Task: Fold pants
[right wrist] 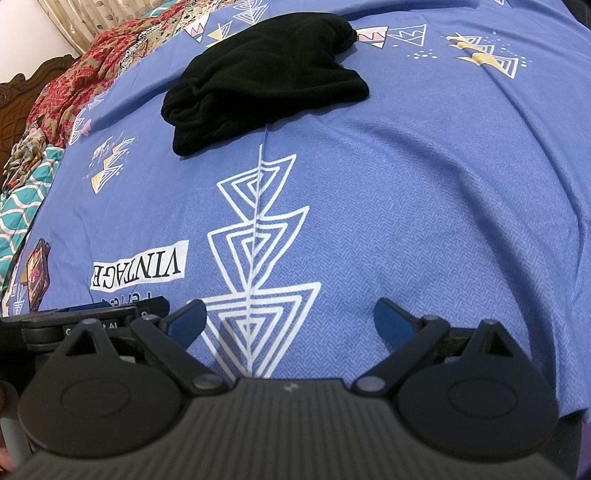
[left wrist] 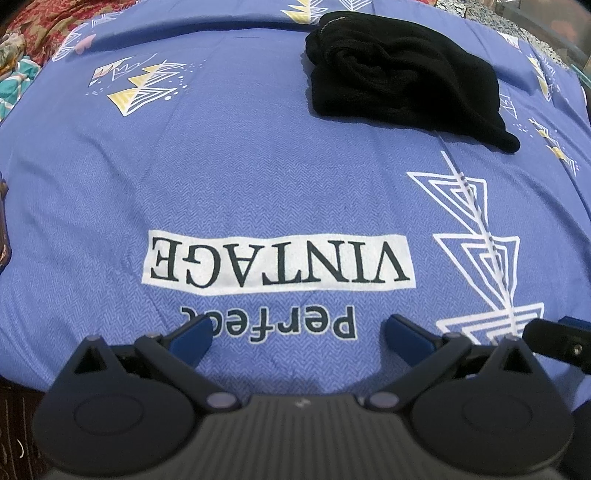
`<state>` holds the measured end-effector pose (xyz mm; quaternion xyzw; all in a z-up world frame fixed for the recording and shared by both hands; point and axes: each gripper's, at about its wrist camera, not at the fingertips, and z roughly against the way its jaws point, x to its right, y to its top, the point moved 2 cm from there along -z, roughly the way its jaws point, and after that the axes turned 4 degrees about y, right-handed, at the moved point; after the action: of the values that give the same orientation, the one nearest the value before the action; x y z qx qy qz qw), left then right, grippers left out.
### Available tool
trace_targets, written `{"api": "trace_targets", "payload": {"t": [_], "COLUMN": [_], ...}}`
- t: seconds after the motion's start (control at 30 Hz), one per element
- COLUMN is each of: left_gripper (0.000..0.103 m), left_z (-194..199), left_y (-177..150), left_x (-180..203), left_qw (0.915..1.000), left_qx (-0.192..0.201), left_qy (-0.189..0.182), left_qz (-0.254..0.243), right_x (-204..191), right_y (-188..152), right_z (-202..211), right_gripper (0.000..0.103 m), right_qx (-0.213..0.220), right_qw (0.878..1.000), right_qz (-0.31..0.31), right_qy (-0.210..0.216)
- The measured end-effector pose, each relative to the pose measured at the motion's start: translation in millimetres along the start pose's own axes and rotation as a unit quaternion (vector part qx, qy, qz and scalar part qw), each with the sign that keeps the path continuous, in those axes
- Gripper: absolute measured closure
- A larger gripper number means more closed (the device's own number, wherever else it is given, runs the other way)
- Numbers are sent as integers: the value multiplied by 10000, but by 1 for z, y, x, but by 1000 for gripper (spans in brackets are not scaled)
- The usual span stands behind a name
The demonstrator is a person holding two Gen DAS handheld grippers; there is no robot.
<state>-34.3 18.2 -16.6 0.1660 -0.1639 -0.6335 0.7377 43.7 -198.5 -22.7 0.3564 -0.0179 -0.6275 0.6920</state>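
Blue printed bedsheet (right wrist: 406,184), carved wooden headboard (right wrist: 14,96), curtain (right wrist: 74,18) w/ daylight.

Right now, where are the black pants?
The black pants lie bunched at the far side of the blue bedsheet, beyond the triangle print, untouched by either gripper.

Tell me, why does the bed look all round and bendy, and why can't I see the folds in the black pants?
Left wrist view: the fisheye lens bulges the blue bedsheet like a dome; the black pants are so dark that most creases vanish. Right wrist view: the same bulge, the pants again nearly featureless, and a soft shadow lies on the sheet between the right gripper's open fingers.
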Motion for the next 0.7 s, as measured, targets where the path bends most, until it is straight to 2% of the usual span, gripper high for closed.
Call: {"api": "trace_targets", "payload": {"t": [0.7], "left_gripper": [0], "left_z": [1], "left_y": [-1], "left_x": [3], "left_qw": [10000], "left_qx": [50], "left_qy": [53], "left_qz": [-33], "right_x": [0], "right_y": [1], "right_z": [2], "right_gripper": [4], "right_qx": [-14], "right_qw": [10000], "right_qz": [30], "right_qy": [-22]}}
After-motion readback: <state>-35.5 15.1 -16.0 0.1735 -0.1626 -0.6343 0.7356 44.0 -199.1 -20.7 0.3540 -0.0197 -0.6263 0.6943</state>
